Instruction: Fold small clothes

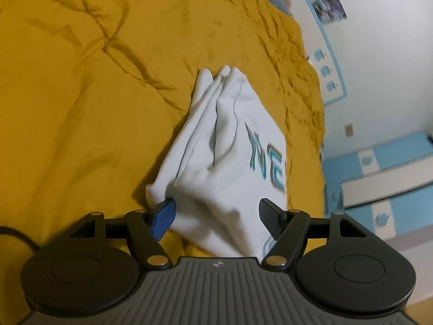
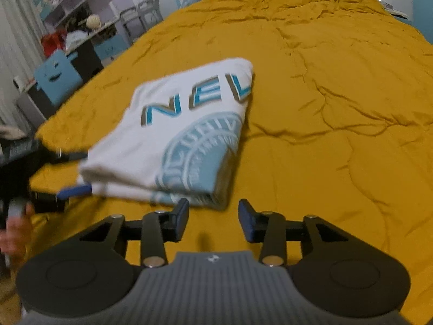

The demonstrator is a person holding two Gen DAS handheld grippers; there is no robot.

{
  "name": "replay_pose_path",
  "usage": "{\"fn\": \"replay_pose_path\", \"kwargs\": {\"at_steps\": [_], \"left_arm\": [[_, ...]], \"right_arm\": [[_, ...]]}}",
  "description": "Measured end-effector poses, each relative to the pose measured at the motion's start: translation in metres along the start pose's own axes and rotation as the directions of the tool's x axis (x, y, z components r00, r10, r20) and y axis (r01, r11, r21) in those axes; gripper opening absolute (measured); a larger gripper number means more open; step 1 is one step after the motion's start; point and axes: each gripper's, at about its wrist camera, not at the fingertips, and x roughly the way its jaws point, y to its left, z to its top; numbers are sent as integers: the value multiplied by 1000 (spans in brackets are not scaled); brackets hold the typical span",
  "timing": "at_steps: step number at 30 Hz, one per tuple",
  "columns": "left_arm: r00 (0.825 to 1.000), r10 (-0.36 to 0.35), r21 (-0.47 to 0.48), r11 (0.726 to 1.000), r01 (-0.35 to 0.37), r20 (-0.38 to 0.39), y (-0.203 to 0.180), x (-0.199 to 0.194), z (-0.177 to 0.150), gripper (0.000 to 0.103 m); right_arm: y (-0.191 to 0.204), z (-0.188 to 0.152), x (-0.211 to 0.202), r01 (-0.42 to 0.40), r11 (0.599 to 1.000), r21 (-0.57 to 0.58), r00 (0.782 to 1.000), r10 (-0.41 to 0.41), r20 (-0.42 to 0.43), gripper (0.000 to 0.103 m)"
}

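A white T-shirt (image 2: 176,132) with blue lettering and a round blue print lies folded into a thick bundle on the mustard-yellow bedspread (image 2: 324,108). In the left wrist view the shirt (image 1: 216,146) fills the space between the jaws of my left gripper (image 1: 216,216), which stand wide apart around its near end. The left gripper also shows at the shirt's left edge in the right wrist view (image 2: 73,173), one finger above and one below the fabric. My right gripper (image 2: 213,220) is open and empty, just in front of the shirt's near right corner.
The bedspread (image 1: 81,94) is wrinkled. A white wall with blue pictures (image 1: 379,54) and blue-and-white furniture (image 1: 379,176) stand beside the bed. Shelves and a cluttered desk (image 2: 75,27) with a blue smiling-face box (image 2: 56,78) stand on the left.
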Motion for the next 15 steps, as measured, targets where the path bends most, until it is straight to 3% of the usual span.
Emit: {"fn": "replay_pose_path", "kwargs": {"at_steps": [2, 3, 5, 8, 15], "left_arm": [[1000, -4, 7, 1000, 4, -2, -2, 4, 7, 78], [1000, 24, 22, 999, -24, -13, -5, 7, 11, 71], [996, 92, 77, 993, -90, -23, -12, 12, 15, 42], [992, 123, 137, 983, -120, -16, -22, 13, 18, 22], [991, 54, 333, 939, -92, 120, -83, -24, -2, 16]], "right_arm": [[-3, -6, 5, 10, 1000, -17, 1000, -10, -19, 38], [-4, -8, 10, 17, 1000, -19, 999, -18, -29, 38], [-5, -10, 19, 23, 1000, -19, 999, -24, -39, 38], [-4, -8, 25, 5, 1000, -20, 1000, -6, -20, 38], [-1, 6, 43, 4, 1000, -17, 1000, -4, -2, 31]]}}
